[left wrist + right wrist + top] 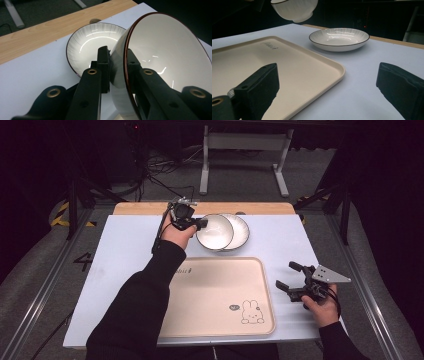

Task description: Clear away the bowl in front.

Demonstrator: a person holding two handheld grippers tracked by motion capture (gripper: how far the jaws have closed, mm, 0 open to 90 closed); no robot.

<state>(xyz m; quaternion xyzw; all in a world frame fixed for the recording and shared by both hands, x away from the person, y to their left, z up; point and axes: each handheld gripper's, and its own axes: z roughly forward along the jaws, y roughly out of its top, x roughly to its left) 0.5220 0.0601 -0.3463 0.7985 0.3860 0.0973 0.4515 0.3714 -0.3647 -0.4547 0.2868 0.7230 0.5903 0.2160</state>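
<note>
A white bowl [215, 233] with a dark rim hangs lifted and tilted above the white mat, and my left gripper [202, 223] is shut on its near-left rim. The left gripper view shows one jaw inside the bowl [162, 55] and one outside, pinching its wall at my left gripper [117, 55]. A shallow white plate [241, 231] lies flat on the mat just beyond and right of the bowl; it is the same plate [92, 41] [339, 38]. At the right of the tray my right gripper [286, 275] [329, 83] is open and holds nothing. The bowl [294, 8] floats at the top of its view.
A beige tray [220, 295] [294, 62] with a rabbit drawing lies bare at the front middle of the mat [125, 250]. A wooden strip [140, 208] runs along the table's far edge. Dark floor, cables and a metal stand lie beyond.
</note>
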